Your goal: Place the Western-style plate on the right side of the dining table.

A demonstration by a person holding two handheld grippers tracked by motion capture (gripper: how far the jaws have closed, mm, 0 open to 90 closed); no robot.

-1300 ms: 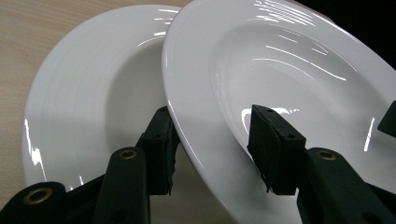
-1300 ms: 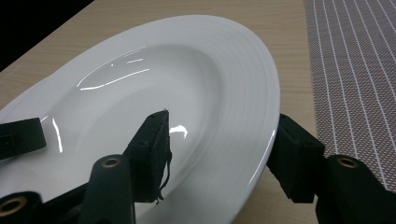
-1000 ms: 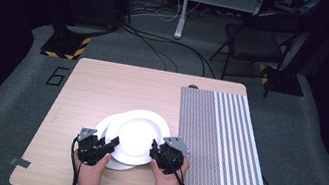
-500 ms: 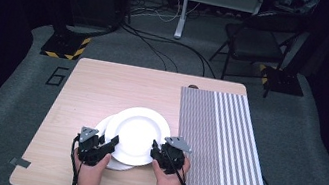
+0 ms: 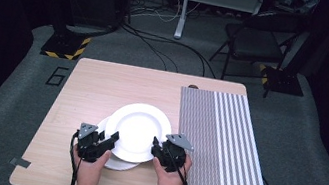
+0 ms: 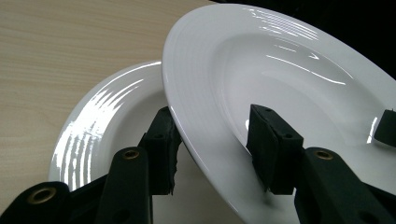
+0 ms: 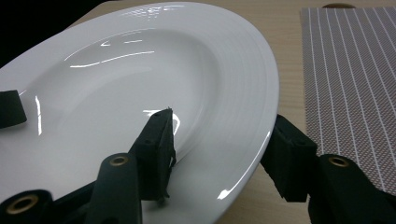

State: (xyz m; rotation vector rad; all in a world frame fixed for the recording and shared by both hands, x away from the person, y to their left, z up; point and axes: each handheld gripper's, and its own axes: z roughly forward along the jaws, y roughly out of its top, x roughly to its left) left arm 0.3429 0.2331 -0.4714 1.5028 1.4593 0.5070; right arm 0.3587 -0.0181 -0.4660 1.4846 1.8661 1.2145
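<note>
Hand-held gripper on the left [image 5: 113, 139] and its partner on the right [image 5: 155, 145] each pinched opposite rims of the upper plate [image 5: 138, 131], tilted above a lower plate [image 5: 112, 162] on the tabletop [image 5: 87, 89]. Glazed ceramic looked stiff, heavy, slippery and breakable; rim grips suited it. No readable writing appeared on either.

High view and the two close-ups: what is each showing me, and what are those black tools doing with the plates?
A person holds a hand-held gripper in each hand. The high view looks down on the wooden table. The left hand-held gripper and right hand-held gripper each clamp a rim of the upper white plate, which sits over a lower plate. The close-ups come from cameras riding on each gripper, looking along its black jaws. A striped mat lies to the right.
</note>
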